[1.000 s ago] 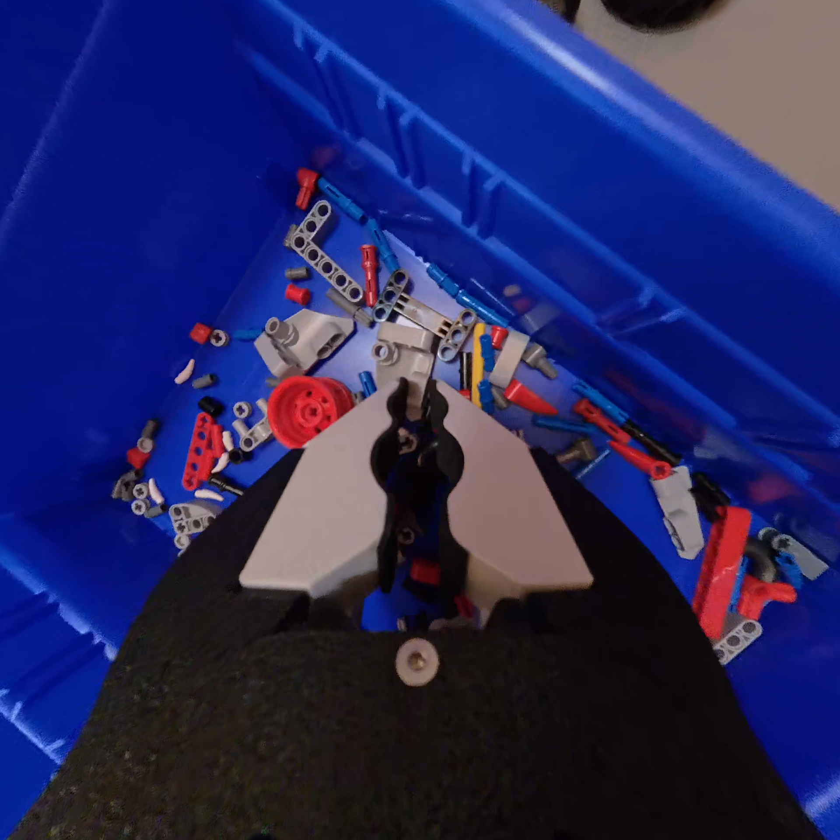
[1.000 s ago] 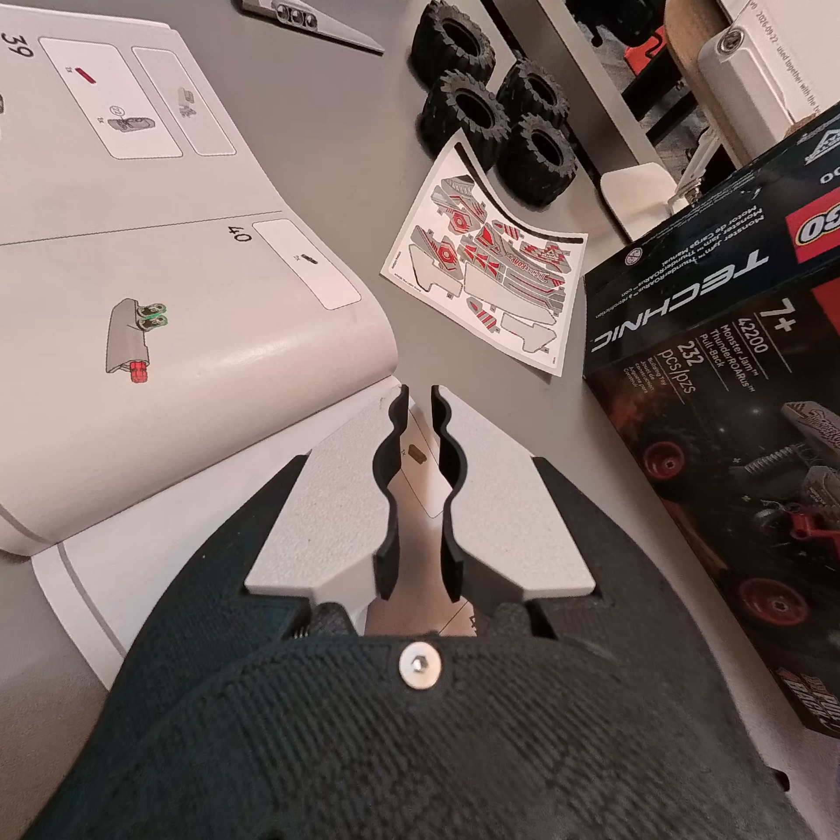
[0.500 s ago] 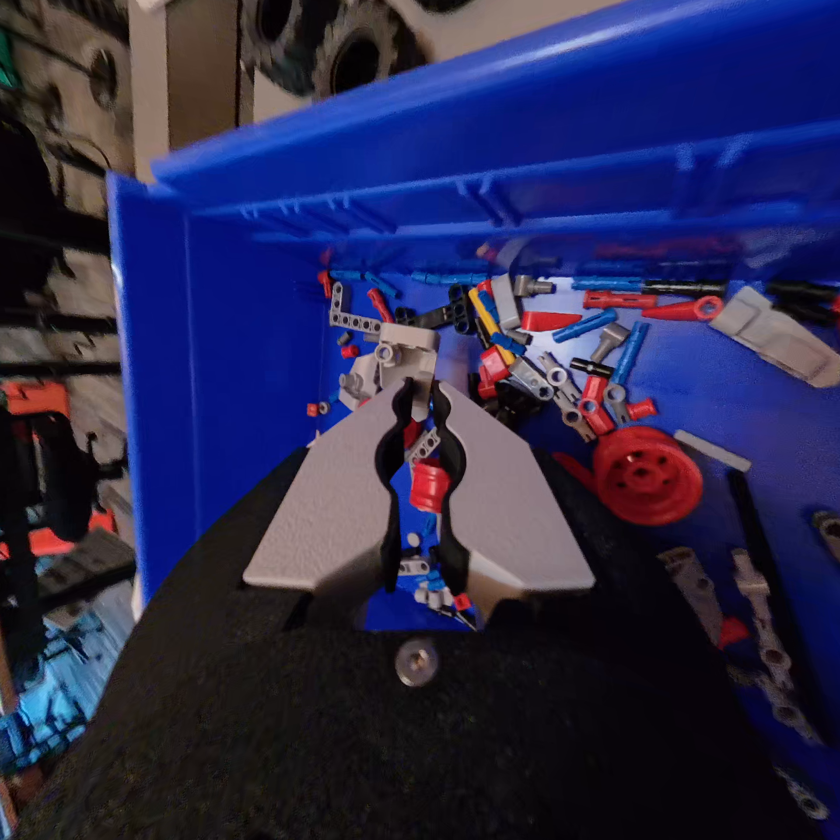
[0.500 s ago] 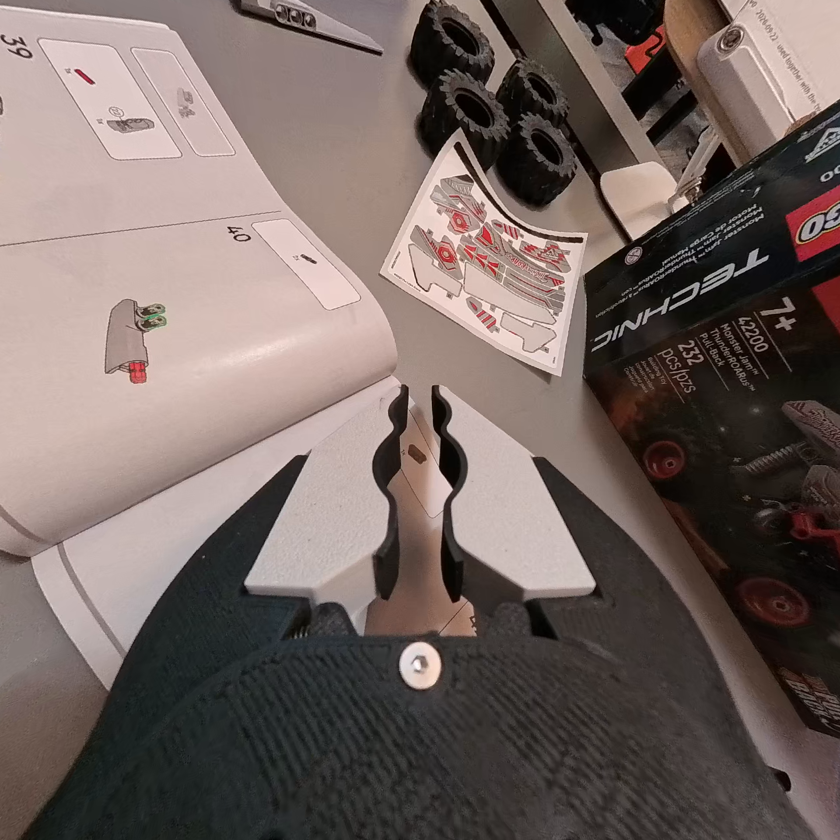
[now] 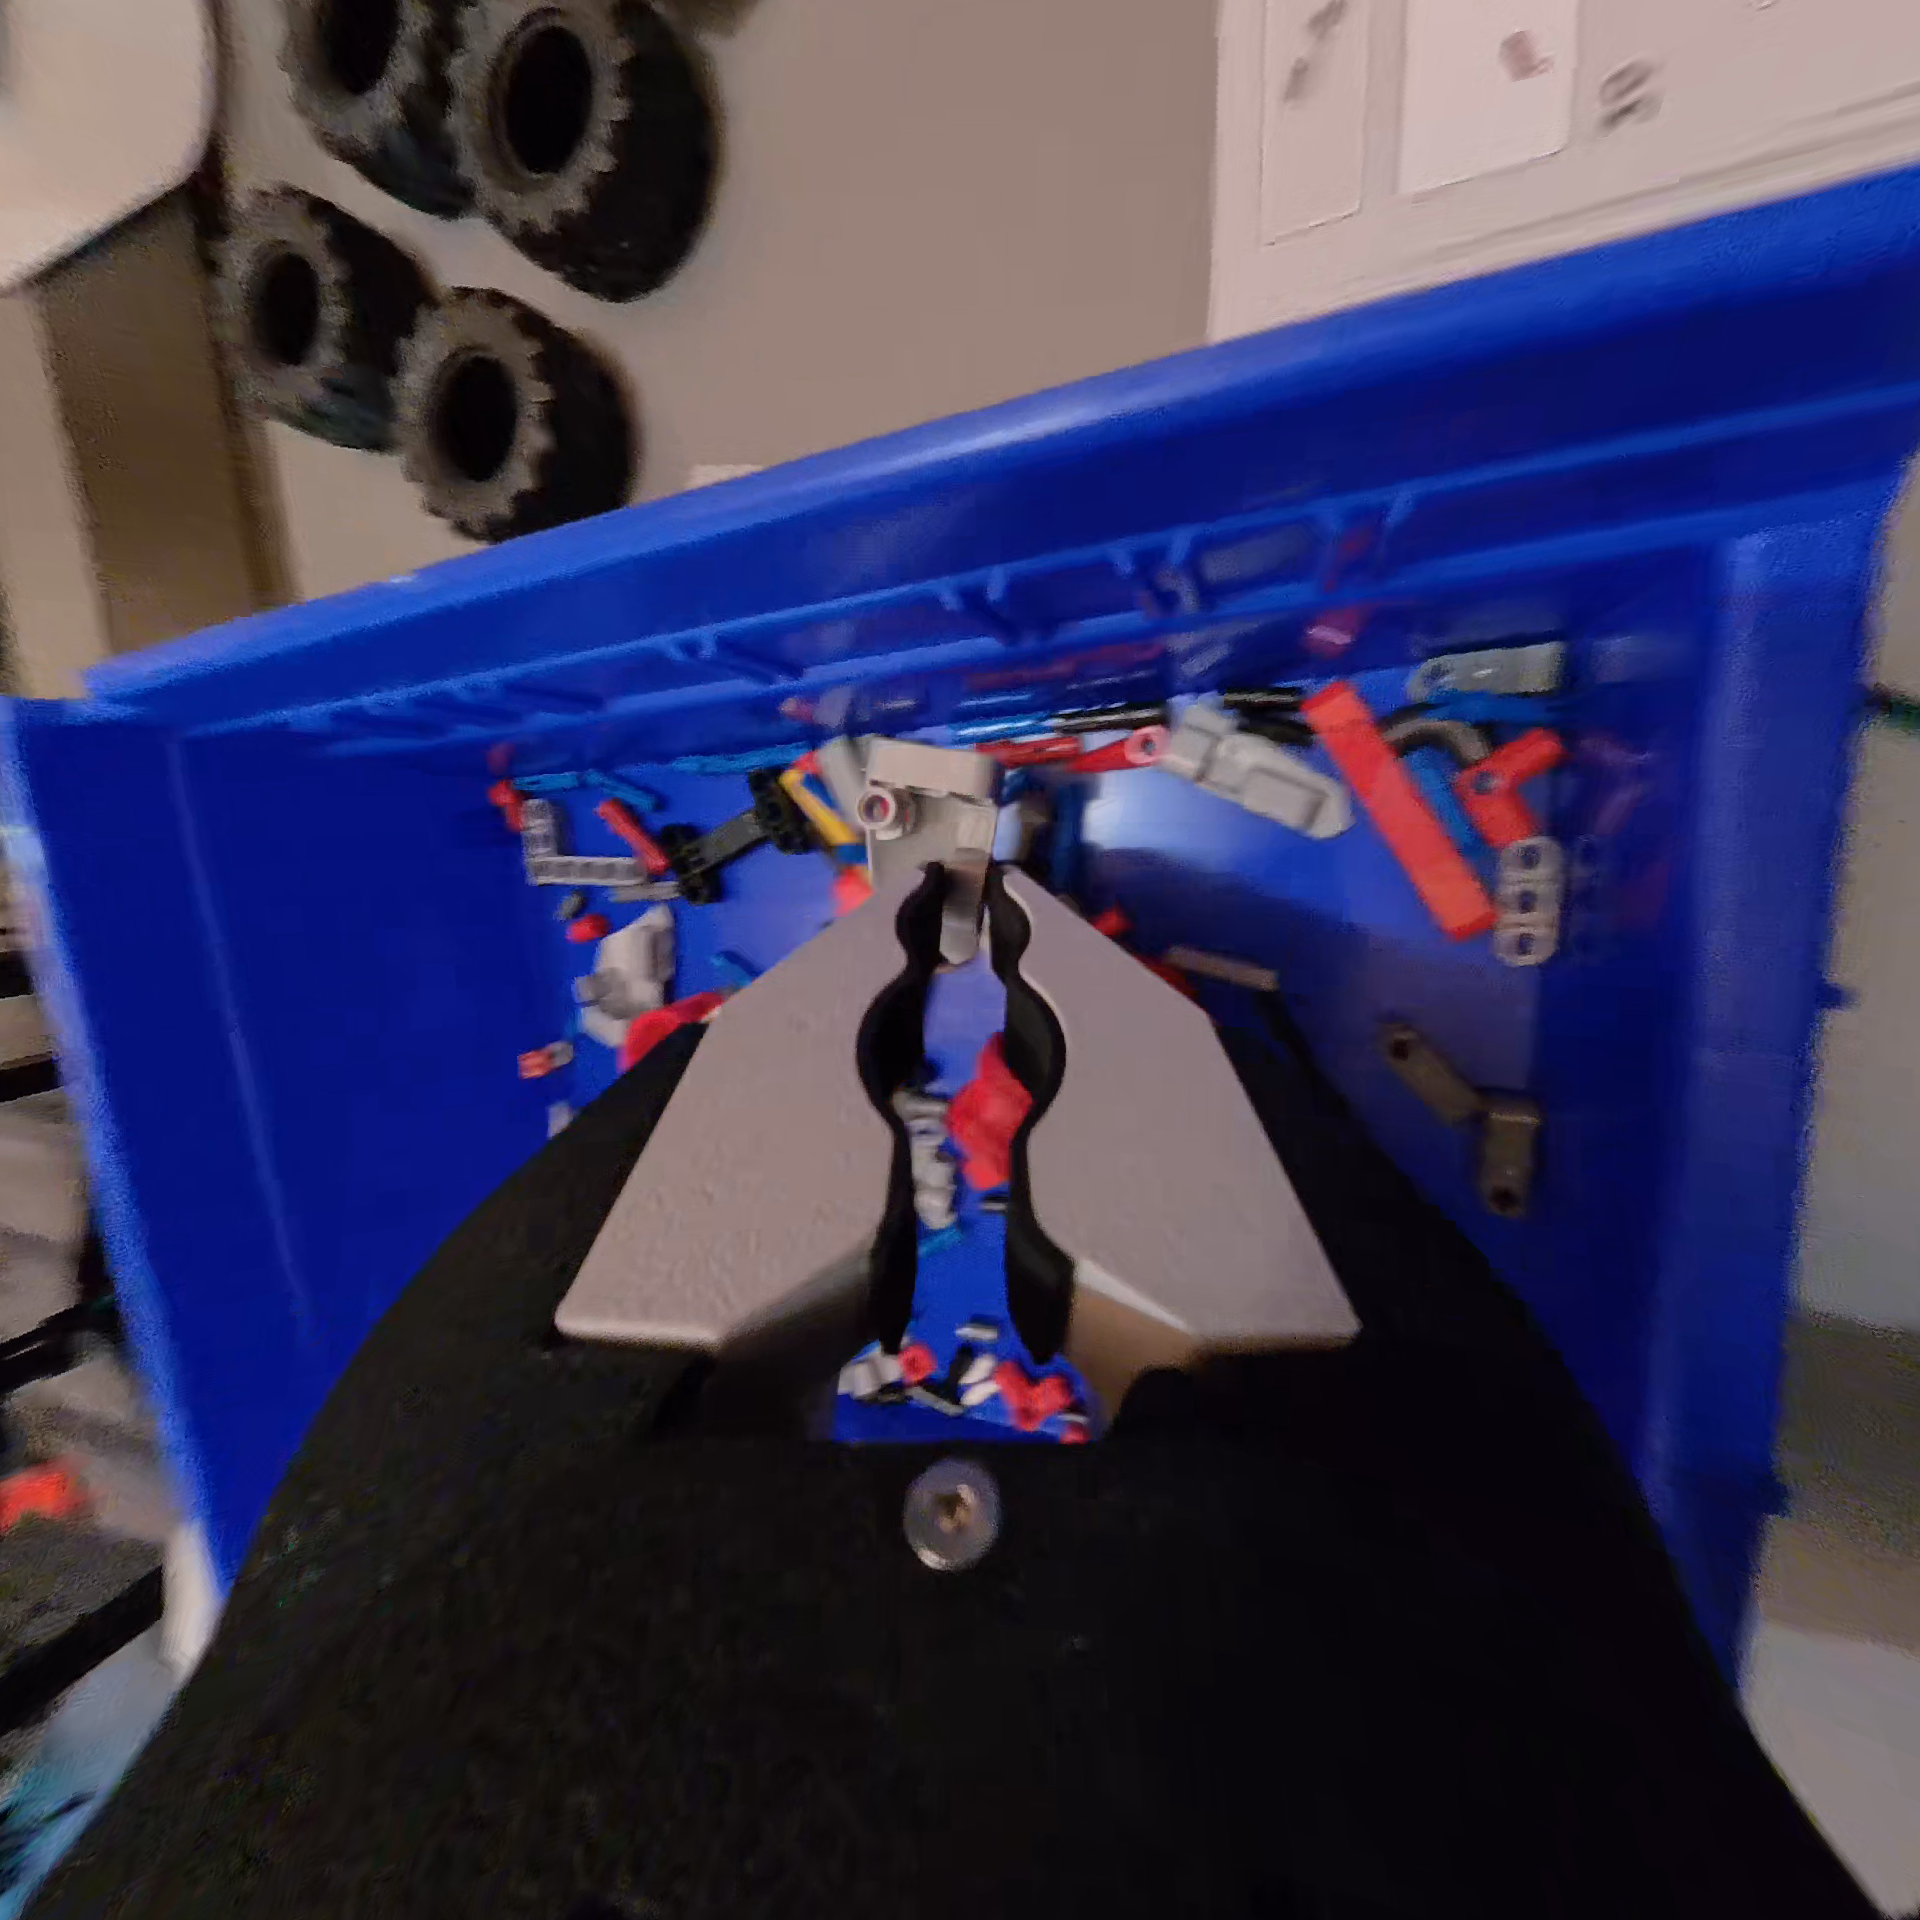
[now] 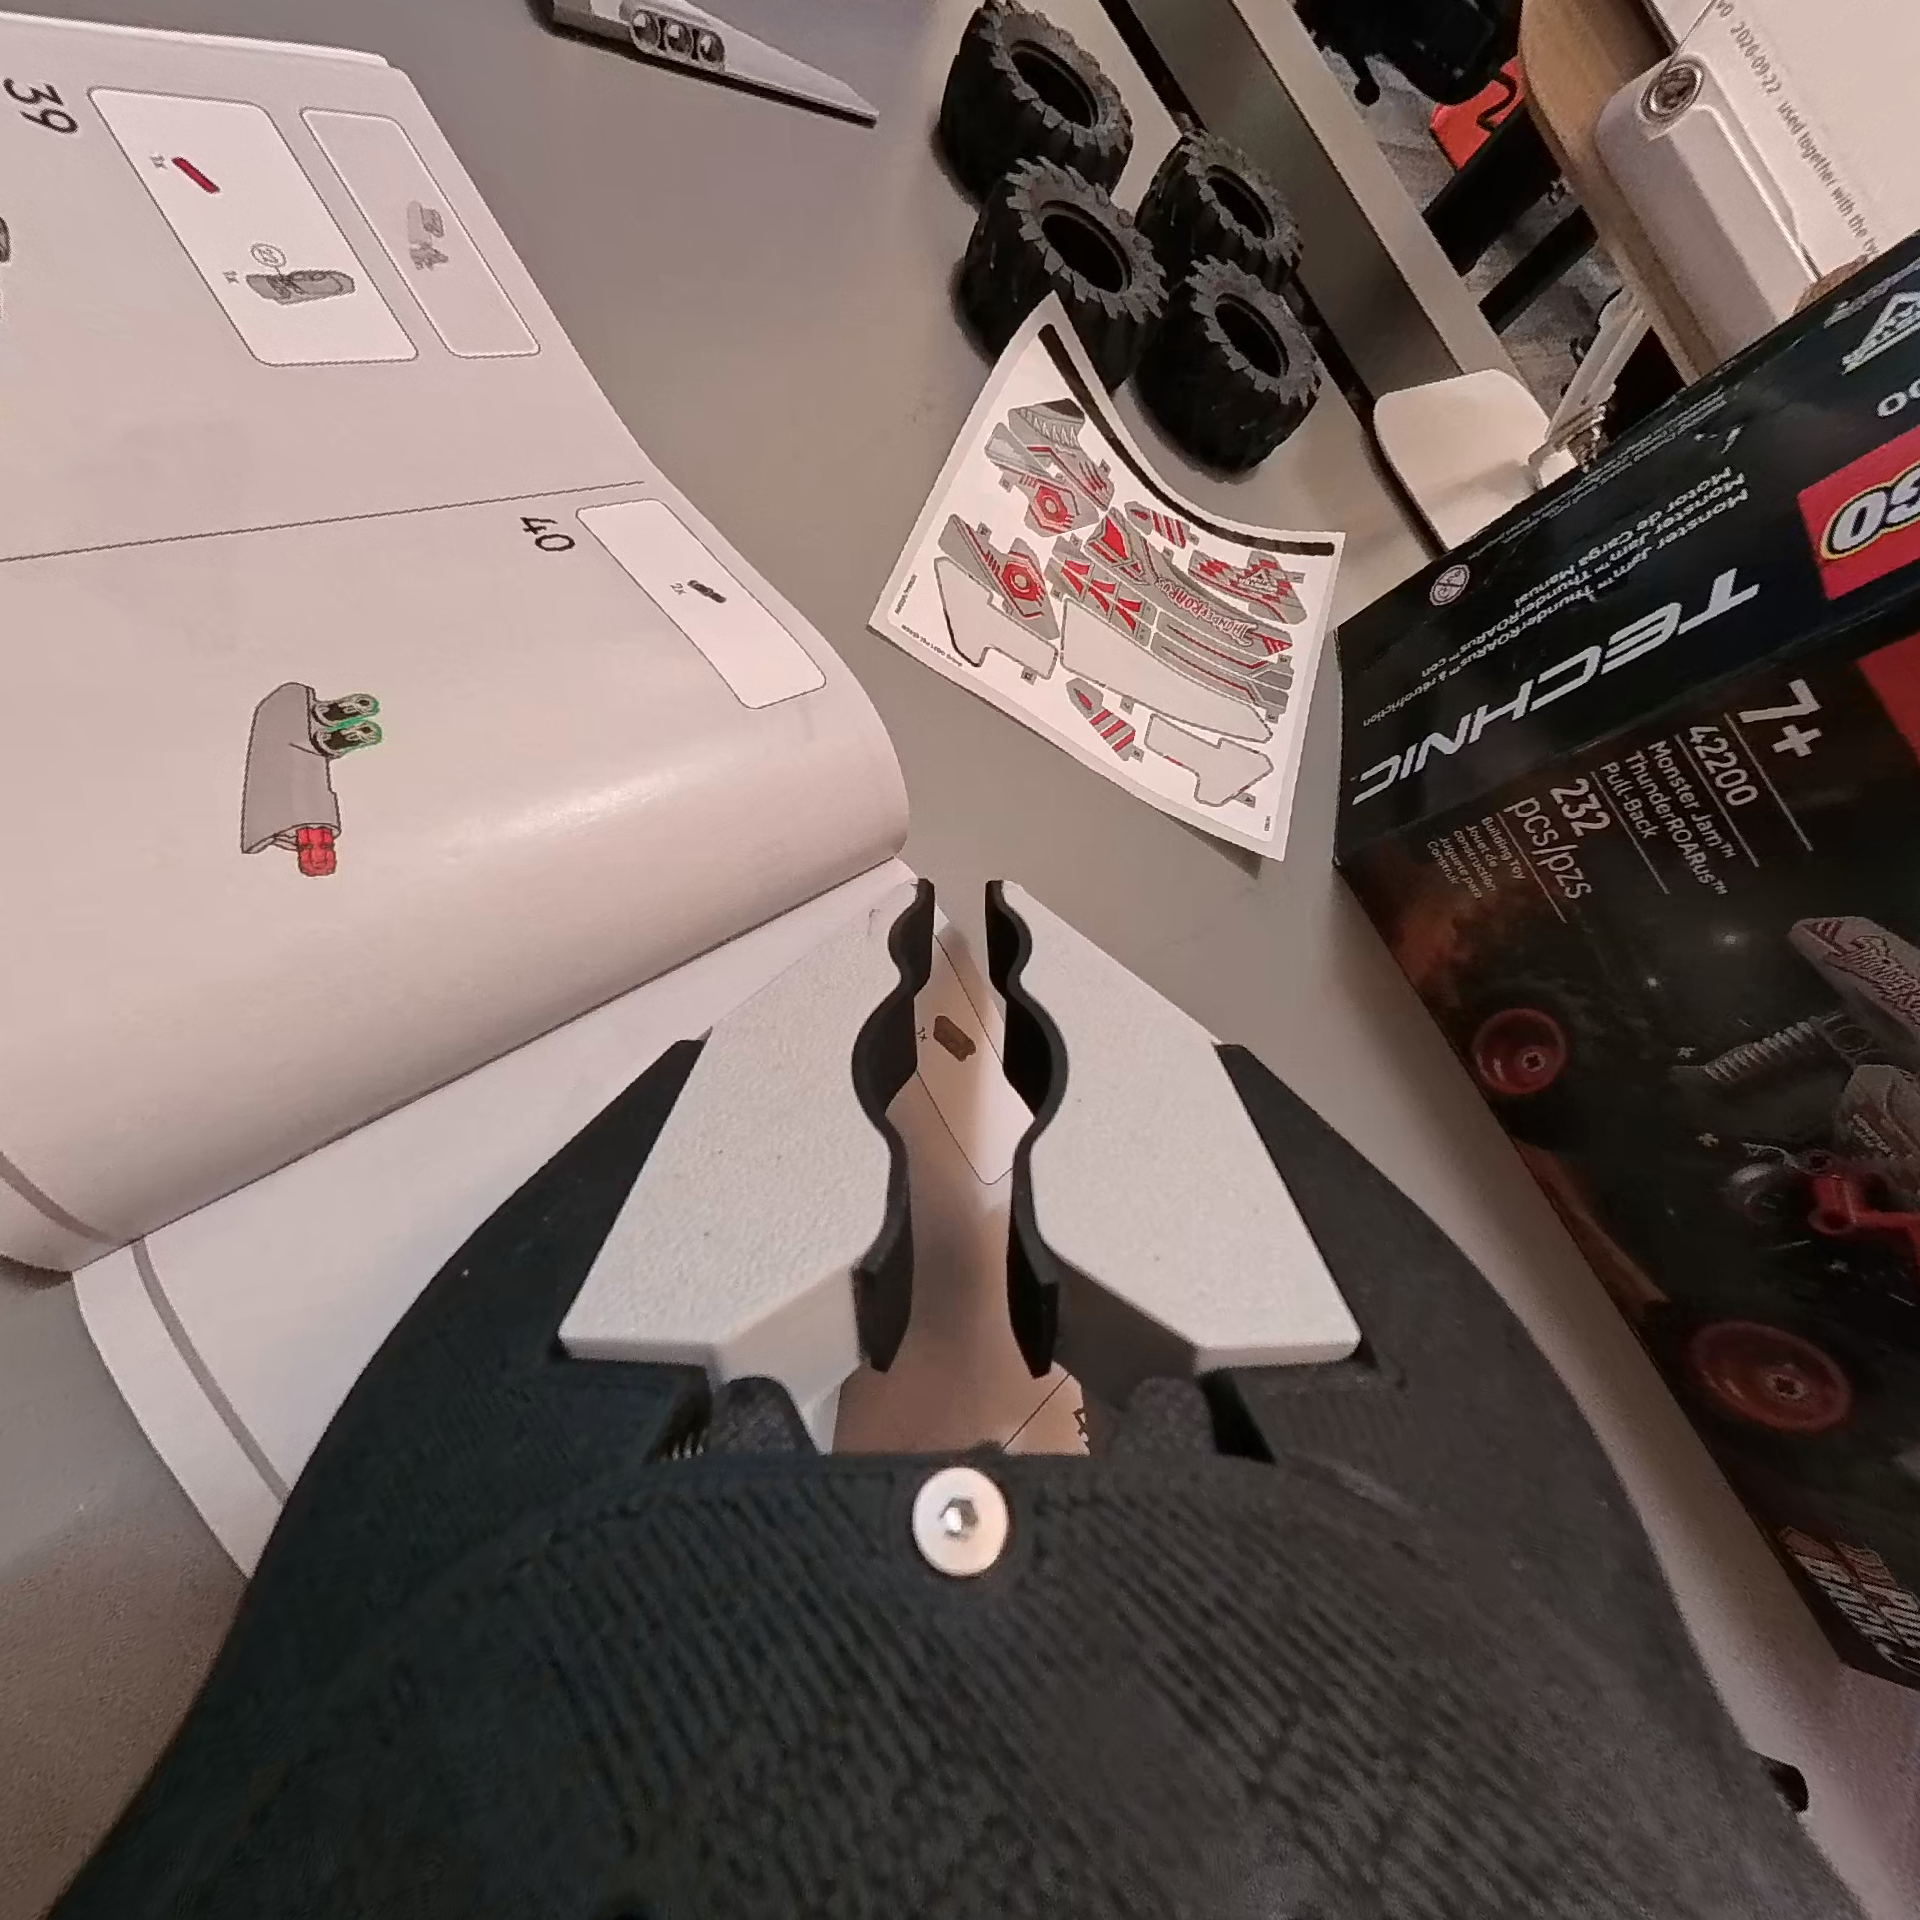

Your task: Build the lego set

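**A:** Left wrist view is pretty blurry, but the left tongs (image 5: pixel 961 883) are clamped on a light grey angular lego piece with a round pin hole (image 5: pixel 928 821). It sticks up past the tips at frame centre, above the floor of the big blue plastic bin (image 5: pixel 1039 499). Down in the bin there's a scatter of small red, grey, blue and black lego parts (image 5: pixel 665 842), thickest along the far wall. A long red beam (image 5: pixel 1392 821) leans at the upper right, next to a grey curved panel (image 5: pixel 1247 774). Over the bin's rim, upper left of the frame, you can see chunky black rubber tyres (image 5: pixel 499 416) on the grey desk (image 5: pixel 935 260).

**B:** And the other one?

**A:** Right wrist view: the right tongs (image 6: pixel 954 894) are holding nothing, with only a narrow gap between the tips. They hang over the lower edge of the open white instruction booklet (image 6: pixel 416 727), which fills the left half of the frame. A white sticker sheet with grey and red decals (image 6: pixel 1112 613) lies flat just right of centre. The same four tyres (image 6: pixel 1132 249) sit bunched together above it. The dark cardboard set box (image 6: pixel 1662 883) runs down the right edge. There's also a flat grey pointed panel with three holes (image 6: pixel 707 52) at the top.
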